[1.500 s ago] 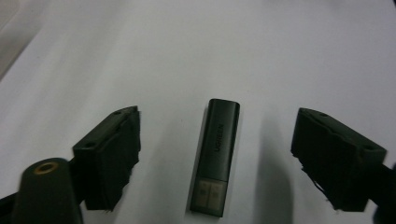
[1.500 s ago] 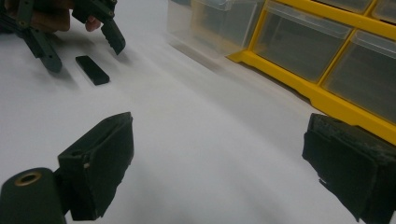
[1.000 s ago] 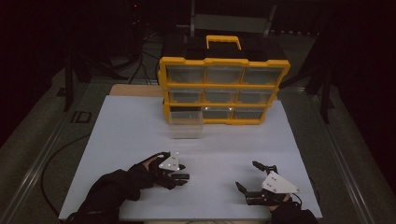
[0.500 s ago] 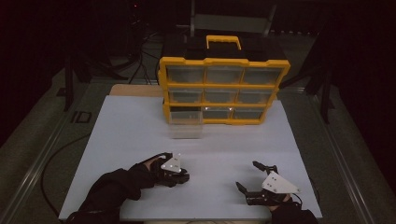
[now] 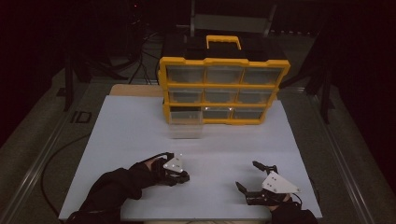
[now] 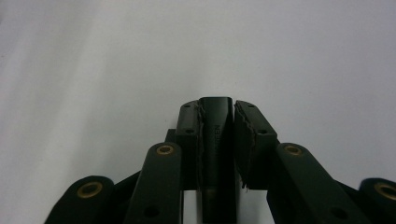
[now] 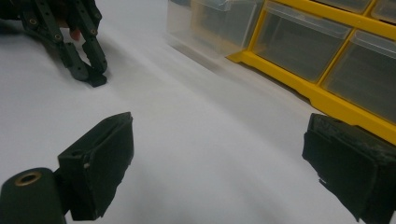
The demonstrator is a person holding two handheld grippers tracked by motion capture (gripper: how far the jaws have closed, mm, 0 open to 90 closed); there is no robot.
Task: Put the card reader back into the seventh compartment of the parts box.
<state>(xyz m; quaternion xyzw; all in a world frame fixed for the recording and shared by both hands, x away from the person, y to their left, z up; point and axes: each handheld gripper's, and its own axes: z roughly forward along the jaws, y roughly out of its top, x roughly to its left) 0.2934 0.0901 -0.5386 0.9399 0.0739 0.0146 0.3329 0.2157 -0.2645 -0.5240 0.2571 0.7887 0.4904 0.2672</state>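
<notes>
Left gripper view: left claw [image 6: 218,135] has just been closing on a small black block [image 6: 215,140], its pads now pressing the block's sides low over the white bench [image 6: 93,70], likely for lifting. High view: right claw [image 5: 247,179] rests wide and empty near the bench's front edge. Yellow drawer cabinet [image 5: 223,88] stands behind, one clear drawer [image 5: 185,127] pulled out, perhaps the block's destination.

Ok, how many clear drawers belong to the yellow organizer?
9. Three drawers sit in the organizer's top row, three in the middle row and two at bottom centre and right. One is pulled out in front of the bottom-left slot.
</notes>
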